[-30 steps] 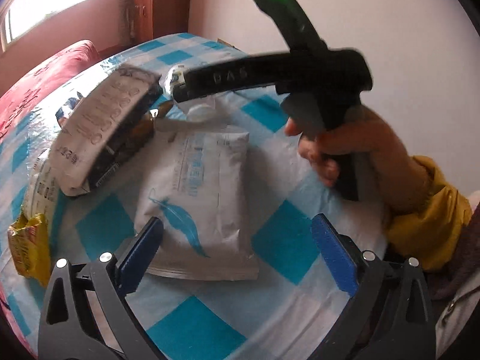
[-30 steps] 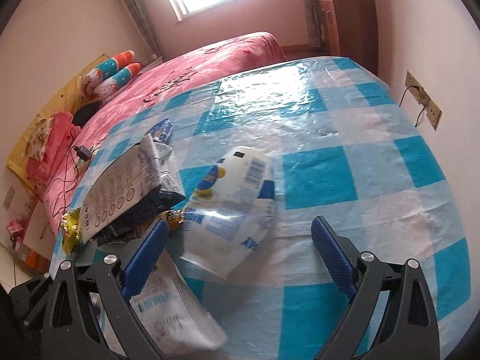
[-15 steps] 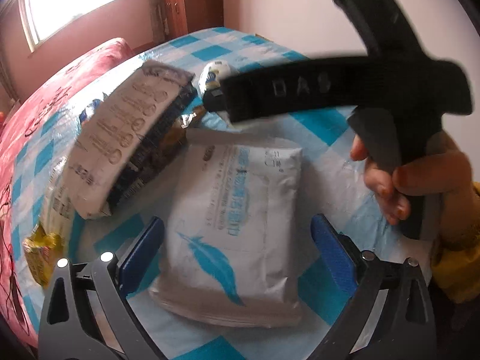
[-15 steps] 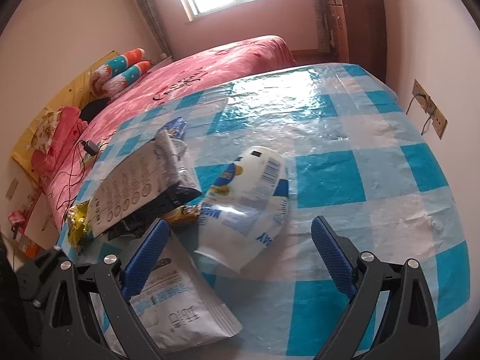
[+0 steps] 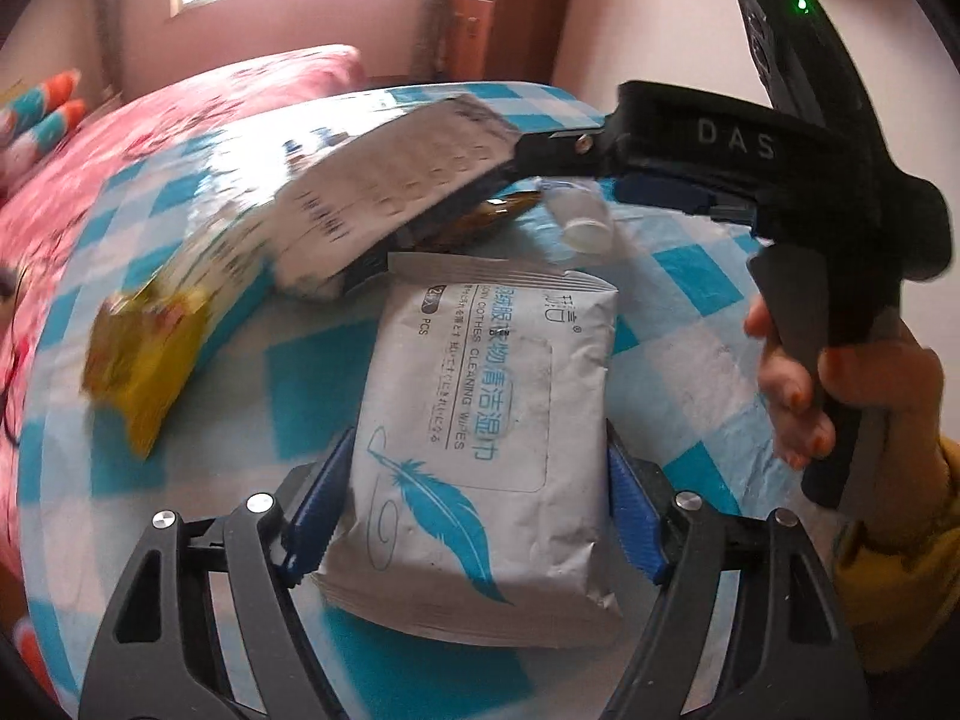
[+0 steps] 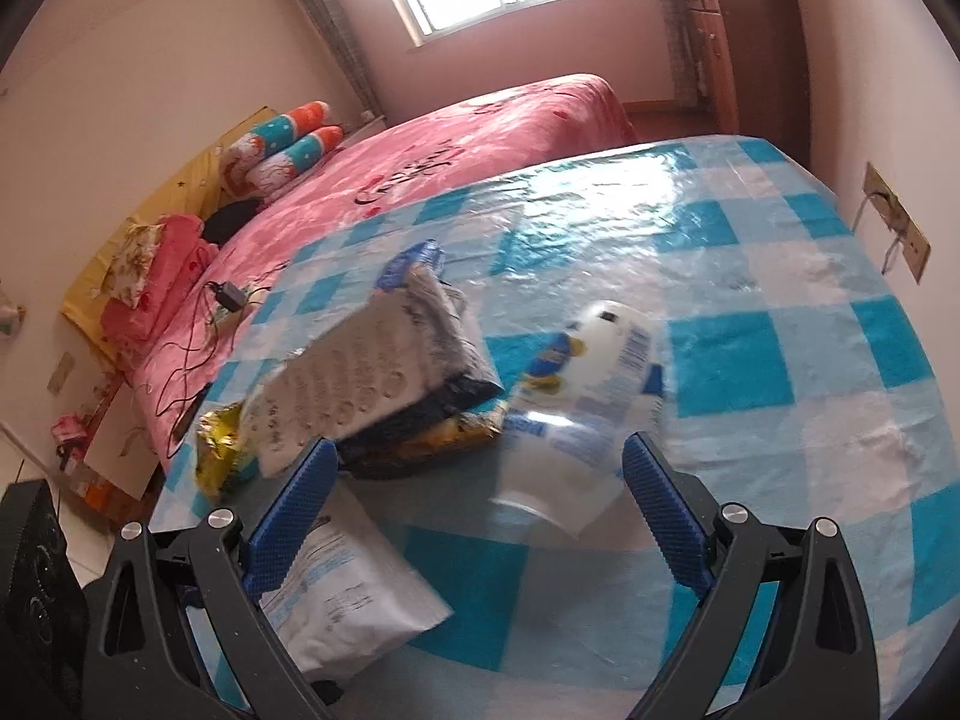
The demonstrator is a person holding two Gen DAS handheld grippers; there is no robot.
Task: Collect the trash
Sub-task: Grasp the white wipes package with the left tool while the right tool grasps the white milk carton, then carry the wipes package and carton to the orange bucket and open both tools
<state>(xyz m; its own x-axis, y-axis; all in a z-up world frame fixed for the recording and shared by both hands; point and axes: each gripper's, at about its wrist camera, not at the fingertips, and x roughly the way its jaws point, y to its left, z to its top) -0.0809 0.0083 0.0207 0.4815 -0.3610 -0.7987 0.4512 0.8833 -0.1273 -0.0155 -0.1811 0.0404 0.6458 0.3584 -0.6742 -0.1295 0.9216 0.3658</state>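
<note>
A white wet-wipes pack (image 5: 480, 432) with a blue feather print lies flat on the checked table. My left gripper (image 5: 477, 504) straddles its near half, and its jaws are closing. The blue pads (image 5: 321, 498) stand right at the pack's two long edges, and the pack shows no squeeze. Over the table hangs my right gripper (image 6: 480, 462), open with nothing between its fingers. A white duck-print pouch (image 6: 588, 384) lies beyond its tips. In the right wrist view the wipes pack (image 6: 348, 588) lies low at the left. A hand (image 5: 840, 384) holds the right gripper's handle.
A grey pouch on a dark bag (image 5: 390, 192) and a yellow wrapper (image 5: 144, 360) lie left of the pack. The checked tablecloth (image 6: 750, 360) reaches a wall with a socket (image 6: 894, 222). A pink bed (image 6: 480, 144) stands beyond the table.
My left gripper has rolled and come forward over the wipes pack, and its jaws have narrowed to the pack's edges. The right gripper has lifted a little and backed off the duck pouch.
</note>
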